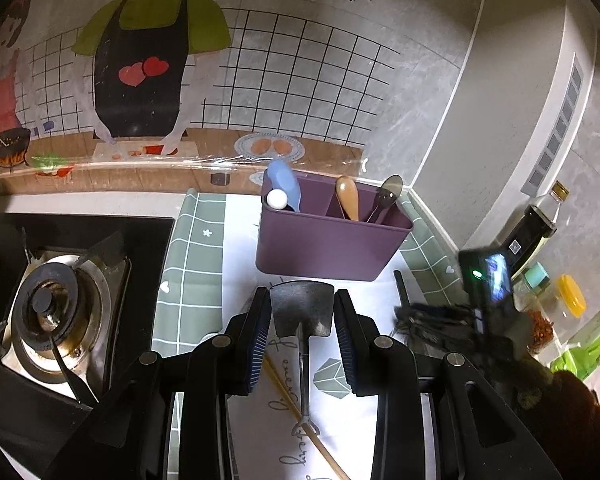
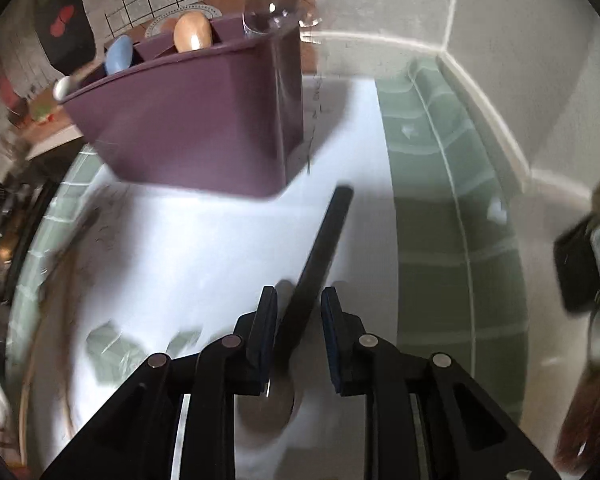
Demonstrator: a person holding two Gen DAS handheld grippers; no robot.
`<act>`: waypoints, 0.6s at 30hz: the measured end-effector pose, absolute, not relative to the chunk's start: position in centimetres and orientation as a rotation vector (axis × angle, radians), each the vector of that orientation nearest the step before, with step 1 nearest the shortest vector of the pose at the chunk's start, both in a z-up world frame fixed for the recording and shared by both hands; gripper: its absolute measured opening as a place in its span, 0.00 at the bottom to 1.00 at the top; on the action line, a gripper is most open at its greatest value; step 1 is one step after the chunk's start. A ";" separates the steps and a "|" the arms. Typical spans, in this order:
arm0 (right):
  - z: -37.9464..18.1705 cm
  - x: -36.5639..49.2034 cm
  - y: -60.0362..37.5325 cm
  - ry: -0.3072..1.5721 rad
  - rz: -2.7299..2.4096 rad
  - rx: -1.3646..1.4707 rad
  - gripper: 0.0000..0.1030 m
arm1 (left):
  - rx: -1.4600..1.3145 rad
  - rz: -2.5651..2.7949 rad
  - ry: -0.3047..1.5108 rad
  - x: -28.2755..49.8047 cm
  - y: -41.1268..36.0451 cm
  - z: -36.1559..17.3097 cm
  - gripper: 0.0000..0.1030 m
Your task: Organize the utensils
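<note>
Toward the back edge of the bench (image 1: 240, 240) we see the purple utensil holder (image 1: 332, 240) standing upright on the checked mat, with a blue spoon (image 1: 284, 184), a wooden spoon (image 1: 348, 196) and a clear spoon (image 1: 388, 194) in its compartments. In front of it our left gripper (image 1: 302, 336) hangs with jaws apart around a metal spatula (image 1: 302, 312), its pads not touching the blade; a chopstick (image 1: 300, 408) lies crossed under the handle. Nearer the bench's right edge, our right gripper (image 2: 299, 336) is released, straddling a black-handled utensil (image 2: 324, 248); motion blur hides whether the pads touch it.
</note>
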State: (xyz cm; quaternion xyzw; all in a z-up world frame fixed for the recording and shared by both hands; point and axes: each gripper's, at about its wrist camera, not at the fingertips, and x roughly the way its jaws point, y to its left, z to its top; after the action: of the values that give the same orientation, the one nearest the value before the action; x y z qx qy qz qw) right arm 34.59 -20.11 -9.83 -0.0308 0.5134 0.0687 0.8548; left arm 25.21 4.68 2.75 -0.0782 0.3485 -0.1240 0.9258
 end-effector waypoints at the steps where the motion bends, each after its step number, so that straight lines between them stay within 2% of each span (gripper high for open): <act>1: -9.8 35.1 -19.8 1.075 0.135 -0.082 0.21 | -0.166 -0.255 0.716 25.3 4.8 2.7 0.32; 4: -9.9 36.1 -19.3 1.070 0.126 -0.110 0.19 | -0.198 -0.264 0.721 25.3 5.2 2.7 0.32; 6: -9.9 35.9 -19.0 1.066 0.140 -0.126 0.12 | -0.230 -0.282 0.731 25.3 5.3 2.6 0.32; 18: -7.1 28.0 -20.5 0.994 0.328 -0.045 0.11 | -0.198 -0.379 0.804 23.5 0.6 0.7 0.32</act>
State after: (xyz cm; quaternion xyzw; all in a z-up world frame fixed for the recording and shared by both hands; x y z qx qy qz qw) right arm 27.98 -20.45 -7.07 -0.0217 0.4745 0.1565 0.8659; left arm 23.49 0.62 0.71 -0.0958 0.3881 -0.1831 0.8981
